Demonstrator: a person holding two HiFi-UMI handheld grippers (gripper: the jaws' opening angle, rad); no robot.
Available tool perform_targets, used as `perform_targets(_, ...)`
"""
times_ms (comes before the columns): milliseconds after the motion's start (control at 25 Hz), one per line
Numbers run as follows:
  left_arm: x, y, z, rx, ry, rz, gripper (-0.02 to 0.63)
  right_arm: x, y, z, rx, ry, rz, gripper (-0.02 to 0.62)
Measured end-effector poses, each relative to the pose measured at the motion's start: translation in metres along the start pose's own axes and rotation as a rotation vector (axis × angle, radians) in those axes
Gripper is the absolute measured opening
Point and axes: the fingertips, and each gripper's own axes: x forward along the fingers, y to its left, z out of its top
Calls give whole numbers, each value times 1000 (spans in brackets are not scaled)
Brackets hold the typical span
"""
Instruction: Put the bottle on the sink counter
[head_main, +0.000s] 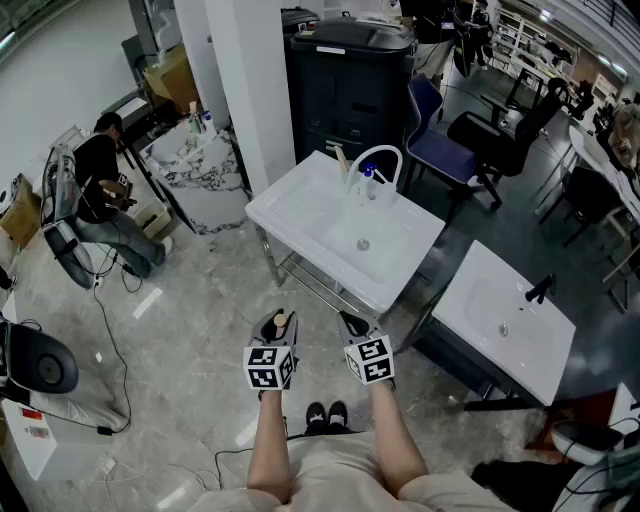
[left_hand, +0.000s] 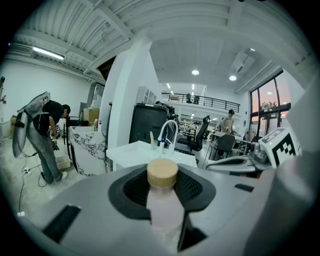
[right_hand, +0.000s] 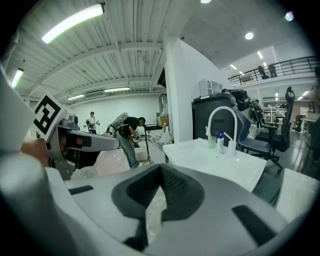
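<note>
Bottle (left_hand: 162, 200) clamped in left claw (head_main: 274, 323); right claw (head_main: 353, 323) closed, empty.

Bottle (left_hand: 163, 212) pale pink, cap (left_hand: 162, 173) tan; sink (head_main: 300, 208) white; cabinet (head_main: 345, 95) black; chair (head_main: 445, 155) blue; floor (head_main: 200, 300) mottled grey

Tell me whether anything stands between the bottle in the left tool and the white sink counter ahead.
Nothing visible does. The left tool grips the pale pink tan-capped bottle; only grey floor lies before the white sink counter. Small dispensers stand by its curved white faucet at the far edge.
</note>
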Motion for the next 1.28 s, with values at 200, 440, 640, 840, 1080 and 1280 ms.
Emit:
perform_targets(200, -4, 1, 1, -7, -3, 4, 120, 0, 2, 0, 3, -2, 9, 6)
perform_targets(440, -6, -5, 3, -2, -8, -7, 120, -6, -5, 1, 20, -14, -2, 5)
perform_targets(640, -9, -8, 1, 5, 6, -7, 120, -9, -6, -3, 64, -16, 28, 5)
perform_targets(840, -6, -3, 7, 0, -3, 13, 120, -11, -15, -14, 69, 17, 27, 6)
perform_targets(1080, 10, -6, 7, 9, -5, 18, 120, -4, -43, -17, 90, 19, -10, 5)
perform_targets(1280, 33, 3, 12, 10, -7, 8, 120, 18, -57, -12, 90, 23, -10, 6)
